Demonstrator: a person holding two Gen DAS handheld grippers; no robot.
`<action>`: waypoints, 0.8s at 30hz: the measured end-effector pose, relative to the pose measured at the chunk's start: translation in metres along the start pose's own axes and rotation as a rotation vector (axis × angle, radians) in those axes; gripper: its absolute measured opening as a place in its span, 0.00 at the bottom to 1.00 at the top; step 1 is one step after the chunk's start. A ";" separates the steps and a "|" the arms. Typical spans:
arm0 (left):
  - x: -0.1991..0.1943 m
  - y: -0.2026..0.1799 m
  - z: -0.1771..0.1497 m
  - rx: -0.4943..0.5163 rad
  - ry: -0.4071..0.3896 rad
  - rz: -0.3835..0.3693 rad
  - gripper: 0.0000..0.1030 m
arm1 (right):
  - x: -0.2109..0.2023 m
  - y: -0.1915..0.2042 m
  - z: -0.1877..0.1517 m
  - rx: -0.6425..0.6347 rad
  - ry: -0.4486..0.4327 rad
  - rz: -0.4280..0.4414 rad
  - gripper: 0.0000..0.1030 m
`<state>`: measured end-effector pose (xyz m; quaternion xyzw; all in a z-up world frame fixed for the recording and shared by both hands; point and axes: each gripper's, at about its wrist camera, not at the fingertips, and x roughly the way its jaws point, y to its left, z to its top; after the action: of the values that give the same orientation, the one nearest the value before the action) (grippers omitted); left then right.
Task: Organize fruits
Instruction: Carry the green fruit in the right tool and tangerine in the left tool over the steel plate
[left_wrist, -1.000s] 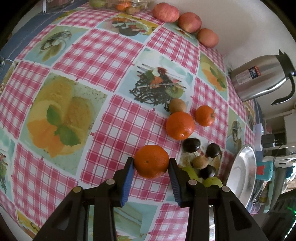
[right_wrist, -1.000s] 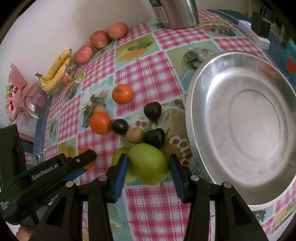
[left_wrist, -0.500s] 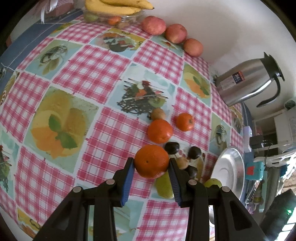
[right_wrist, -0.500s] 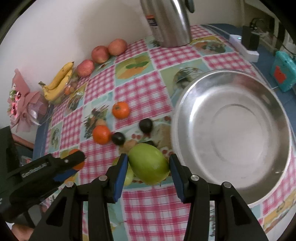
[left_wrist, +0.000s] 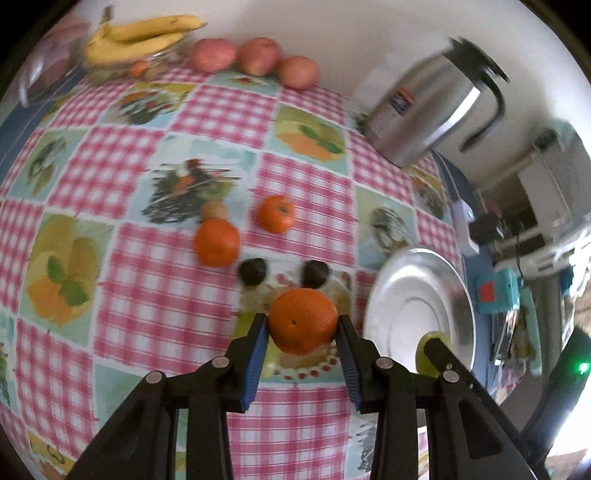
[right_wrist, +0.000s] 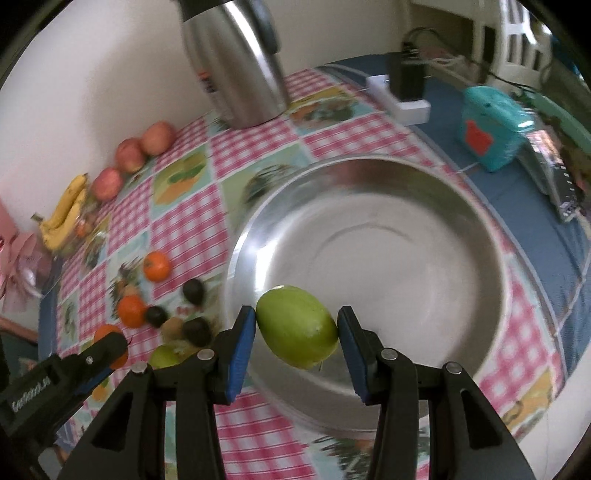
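Observation:
My left gripper (left_wrist: 302, 328) is shut on an orange (left_wrist: 302, 320) and holds it above the checked tablecloth, just left of the steel bowl (left_wrist: 399, 295). My right gripper (right_wrist: 296, 328) is shut on a green mango (right_wrist: 297, 326) and holds it over the near left rim of the steel bowl (right_wrist: 406, 229). Two more oranges (left_wrist: 217, 242) (left_wrist: 276, 218), a brown kiwi (left_wrist: 214, 210) and dark avocados (left_wrist: 253, 271) (left_wrist: 314, 273) lie on the cloth. Another green fruit (right_wrist: 164, 356) lies by the left gripper in the right wrist view.
A steel kettle (left_wrist: 428, 118) stands at the back by the wall. Three red apples (left_wrist: 258, 55) and a banana bunch (left_wrist: 136, 37) lie along the back edge. A teal box (right_wrist: 491, 125) and a white power strip (right_wrist: 402, 101) sit beyond the bowl.
Both grippers have risen and moved right toward the bowl with their fruit. The mango now hangs over the bowl's rim; the orange is over the avocados.

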<state>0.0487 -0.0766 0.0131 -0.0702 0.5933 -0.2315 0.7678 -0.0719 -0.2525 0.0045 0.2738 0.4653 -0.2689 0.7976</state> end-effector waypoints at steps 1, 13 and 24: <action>0.001 -0.006 -0.002 0.021 -0.003 -0.005 0.38 | -0.002 -0.004 0.001 0.006 -0.009 -0.013 0.46; 0.029 -0.079 -0.029 0.267 -0.006 -0.027 0.39 | -0.014 -0.041 0.010 0.083 -0.062 -0.086 0.46; 0.057 -0.098 -0.045 0.352 0.053 -0.011 0.38 | 0.009 -0.049 0.005 0.100 0.024 -0.106 0.46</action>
<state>-0.0097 -0.1804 -0.0130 0.0681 0.5632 -0.3377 0.7510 -0.0986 -0.2922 -0.0105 0.2914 0.4747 -0.3304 0.7620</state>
